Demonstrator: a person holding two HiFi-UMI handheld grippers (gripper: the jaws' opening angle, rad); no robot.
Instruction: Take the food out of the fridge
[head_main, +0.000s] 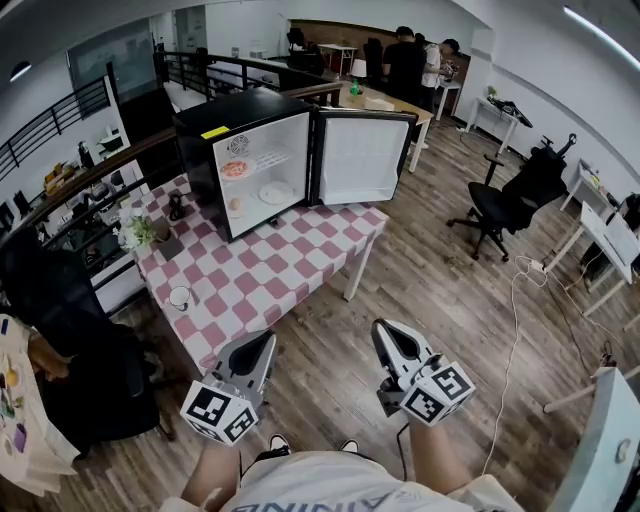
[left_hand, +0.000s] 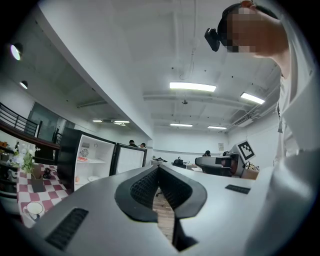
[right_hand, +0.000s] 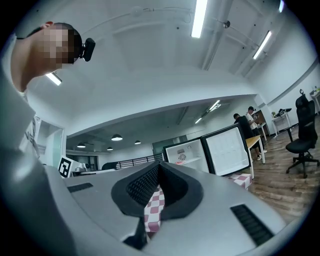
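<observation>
Food (head_main: 233, 169) sits inside the fridge (head_main: 215, 122): a round reddish piece lies on the upper shelf, and below it are a white plate (head_main: 276, 193) and a small pale item (head_main: 236, 204) just to the plate's left. The fridge is a black box standing at the far end of a counter (head_main: 262, 282) covered in a pink and white checked cloth. Its door (head_main: 362, 158) is swung wide open to the right, white inside.

The left hand-held gripper (head_main: 262, 343) is low in front of the person, above the wooden floor and just off the counter's near corner. Its own view shows its jaws pressed together at the tips with nothing between them. The right hand-held gripper (head_main: 386, 331) is beside it, over the floor, and its jaws are also closed and empty. Both point toward the fridge and are well apart from it.

On the counter's near part stands a small cup (head_main: 180, 297), and further back, left of the fridge, a bunch of flowers (head_main: 135, 232). A black office chair (head_main: 505, 205) stands on the floor to the right, and several people (head_main: 415, 62) stand at the far end of the room.
</observation>
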